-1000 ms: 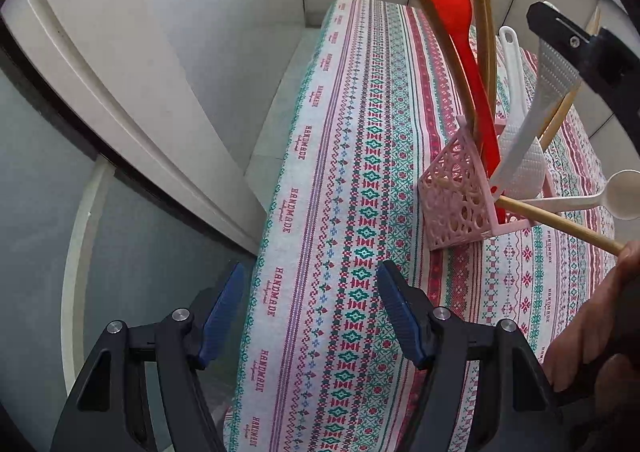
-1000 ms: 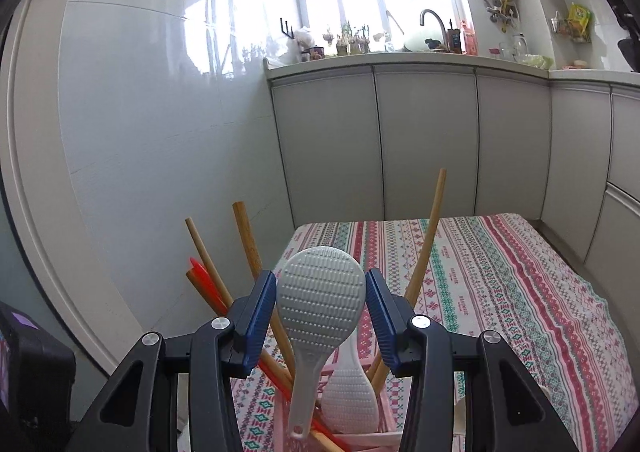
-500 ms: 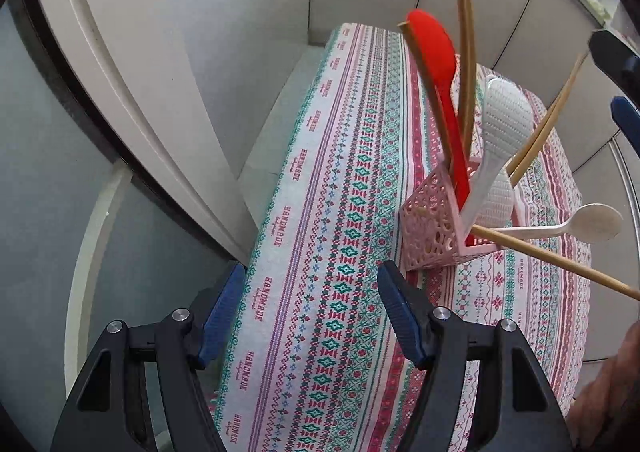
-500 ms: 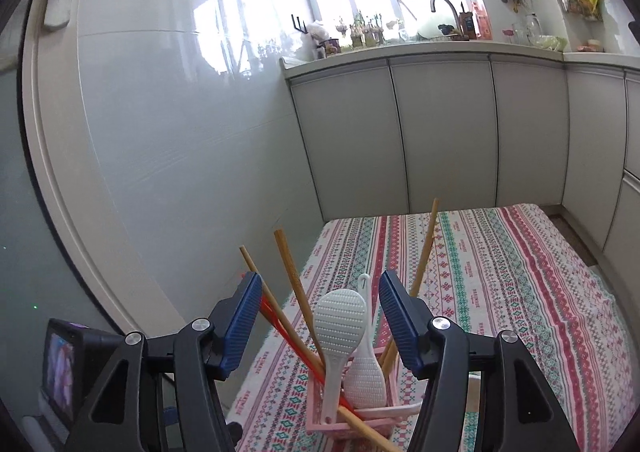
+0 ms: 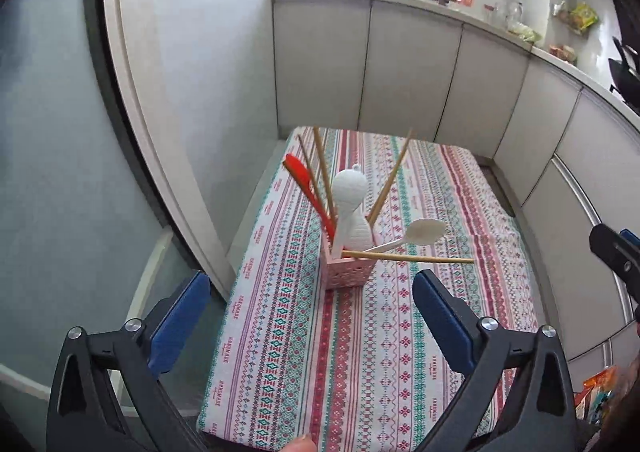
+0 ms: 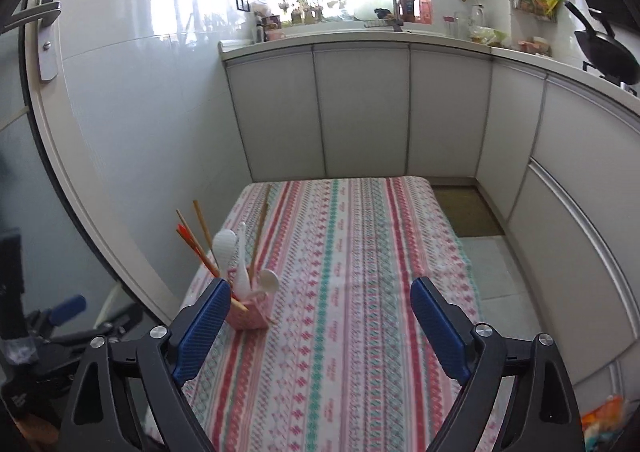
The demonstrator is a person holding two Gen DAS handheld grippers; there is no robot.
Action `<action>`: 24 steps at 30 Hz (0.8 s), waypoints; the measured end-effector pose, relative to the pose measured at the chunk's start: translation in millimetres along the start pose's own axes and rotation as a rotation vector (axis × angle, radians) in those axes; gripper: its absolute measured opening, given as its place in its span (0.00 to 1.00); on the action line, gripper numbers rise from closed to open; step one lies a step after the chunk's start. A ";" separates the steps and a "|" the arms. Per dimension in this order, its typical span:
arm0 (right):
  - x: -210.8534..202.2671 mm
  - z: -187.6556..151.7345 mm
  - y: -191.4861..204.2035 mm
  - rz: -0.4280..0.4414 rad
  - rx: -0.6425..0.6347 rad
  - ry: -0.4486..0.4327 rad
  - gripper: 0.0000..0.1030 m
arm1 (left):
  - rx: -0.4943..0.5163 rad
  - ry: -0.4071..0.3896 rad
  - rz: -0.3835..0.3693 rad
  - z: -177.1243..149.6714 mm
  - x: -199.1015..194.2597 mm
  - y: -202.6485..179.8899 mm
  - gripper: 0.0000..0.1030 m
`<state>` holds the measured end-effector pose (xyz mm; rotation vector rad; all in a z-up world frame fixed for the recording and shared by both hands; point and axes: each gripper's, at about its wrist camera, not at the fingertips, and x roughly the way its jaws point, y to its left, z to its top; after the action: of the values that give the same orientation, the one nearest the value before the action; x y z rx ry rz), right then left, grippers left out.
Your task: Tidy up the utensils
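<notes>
Both my left gripper (image 5: 310, 316) and right gripper (image 6: 316, 320) have just spread wide and hold nothing; the utensils (image 5: 350, 207) stand in the pink holder (image 5: 347, 271) near the table's (image 5: 400, 352) left edge. I should finish by withdrawing clear of the jutting handles. The cloth to the right lies bare.

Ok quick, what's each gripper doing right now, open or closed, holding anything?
Left gripper: open, jaws just widened, nothing between them.
Right gripper: open, jaws just widened, nothing held; the white rice paddle stands in the pink holder.
</notes>
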<state>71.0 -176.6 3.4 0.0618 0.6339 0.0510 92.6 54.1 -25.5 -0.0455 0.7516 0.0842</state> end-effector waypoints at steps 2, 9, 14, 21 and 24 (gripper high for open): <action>-24.9 -9.2 -7.9 -0.050 -0.017 -0.008 1.00 | 0.039 -0.036 -0.003 -6.5 -26.0 -15.9 1.00; -88.4 -33.4 -31.6 -0.150 0.024 -0.071 1.00 | 0.064 -0.121 -0.035 -28.9 -93.6 -48.2 1.00; -101.7 -46.5 -37.6 -0.185 0.049 -0.076 1.00 | 0.067 -0.148 -0.039 -41.4 -116.5 -57.2 1.00; -102.6 -50.4 -30.0 -0.171 0.038 -0.075 1.00 | 0.069 -0.154 -0.029 -48.4 -128.5 -57.3 1.00; -100.8 -50.1 -28.2 -0.166 0.040 -0.074 1.00 | 0.072 -0.152 -0.029 -50.3 -127.1 -57.1 1.00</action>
<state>-38.9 -209.3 20.6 0.0491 0.5645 -0.1236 -28.7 -14.0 25.3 0.0184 0.6020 0.0329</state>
